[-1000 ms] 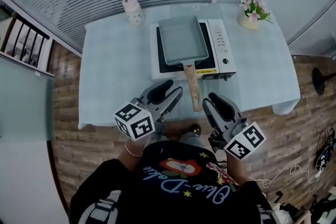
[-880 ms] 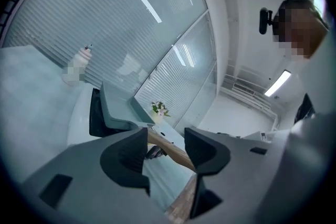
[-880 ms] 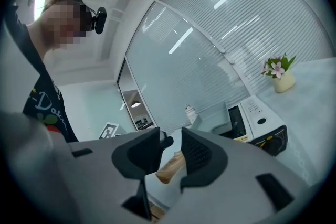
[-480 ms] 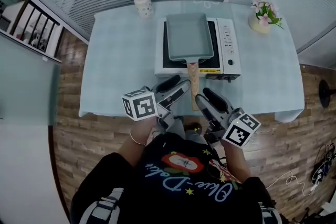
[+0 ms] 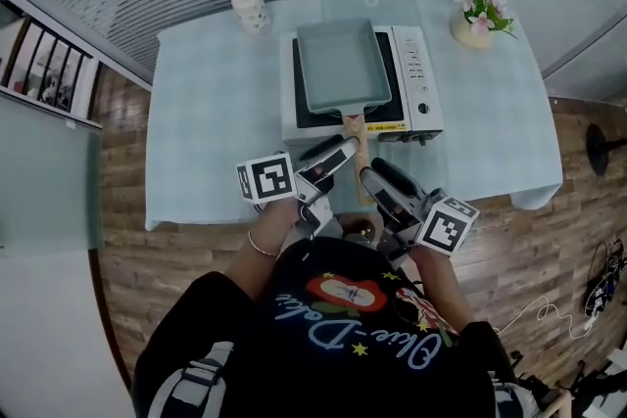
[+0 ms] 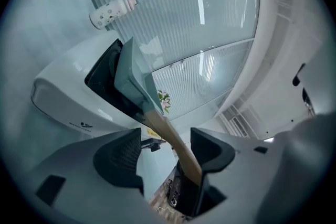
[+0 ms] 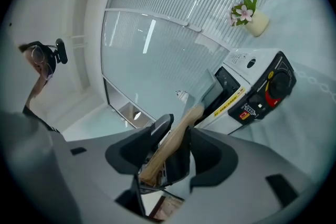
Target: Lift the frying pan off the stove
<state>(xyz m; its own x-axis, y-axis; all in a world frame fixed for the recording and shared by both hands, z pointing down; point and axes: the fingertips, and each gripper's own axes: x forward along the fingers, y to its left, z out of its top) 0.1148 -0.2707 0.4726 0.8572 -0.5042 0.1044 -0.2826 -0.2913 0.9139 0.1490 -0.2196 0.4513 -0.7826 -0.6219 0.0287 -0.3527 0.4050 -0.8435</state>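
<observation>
A grey rectangular frying pan (image 5: 338, 64) sits on a white portable stove (image 5: 419, 83), and its wooden handle (image 5: 355, 137) points toward me. My left gripper (image 5: 336, 155) comes at the handle from the left. In the left gripper view the handle (image 6: 173, 136) runs between the opening jaws of the left gripper (image 6: 168, 147), close to the right-hand finger, with a gap on the other side. My right gripper (image 5: 377, 177) flanks the handle's end from the right. Its jaws are also opening, and the handle (image 7: 181, 131) lies loosely between them in the right gripper (image 7: 176, 141) view.
The stove stands mid-table on a pale blue cloth (image 5: 216, 113). A spotted bottle (image 5: 247, 3) is at the back left and a small flower pot (image 5: 475, 15) at the back right. The stove's knob and buttons (image 7: 273, 86) face the right side. Wooden floor lies beyond the table edge.
Both grippers have moved forward and inward from the table's front edge and now straddle the handle's end. Their jaws stand wider apart than before.
</observation>
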